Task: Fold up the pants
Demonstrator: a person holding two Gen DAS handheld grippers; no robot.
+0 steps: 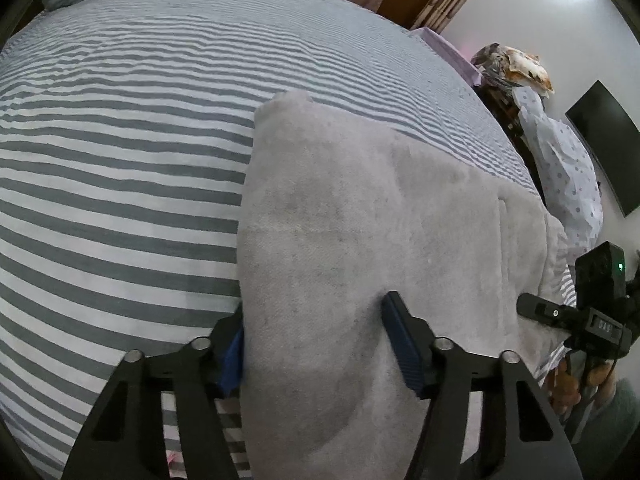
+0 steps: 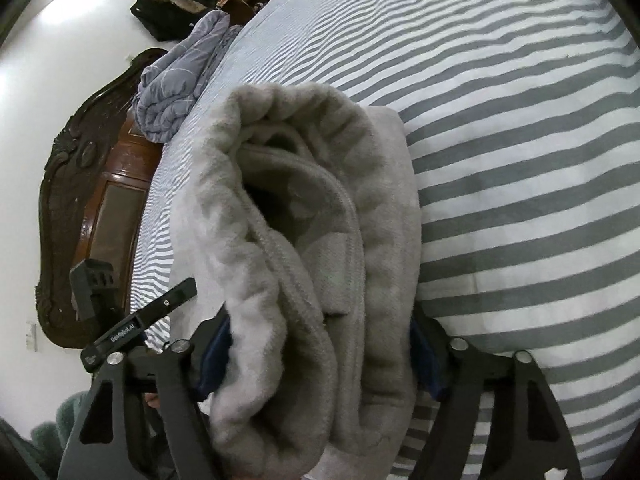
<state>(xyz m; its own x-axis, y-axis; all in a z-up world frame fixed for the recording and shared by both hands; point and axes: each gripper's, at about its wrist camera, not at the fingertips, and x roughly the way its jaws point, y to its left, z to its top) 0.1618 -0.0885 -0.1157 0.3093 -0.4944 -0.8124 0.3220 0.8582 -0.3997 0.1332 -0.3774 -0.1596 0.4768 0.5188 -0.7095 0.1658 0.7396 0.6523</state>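
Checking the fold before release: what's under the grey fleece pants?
The grey fleece pants lie on the grey-and-white striped bedsheet. Whatever is directly beneath them is covered.

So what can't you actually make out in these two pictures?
- Left wrist view: the left gripper's left finger is half hidden by the grey fleece pants.
- Right wrist view: the right gripper's pads are buried by the bunched waistband, so the grip is unclear.
- Both views: the pants' near end is cut off by the bottom edge.
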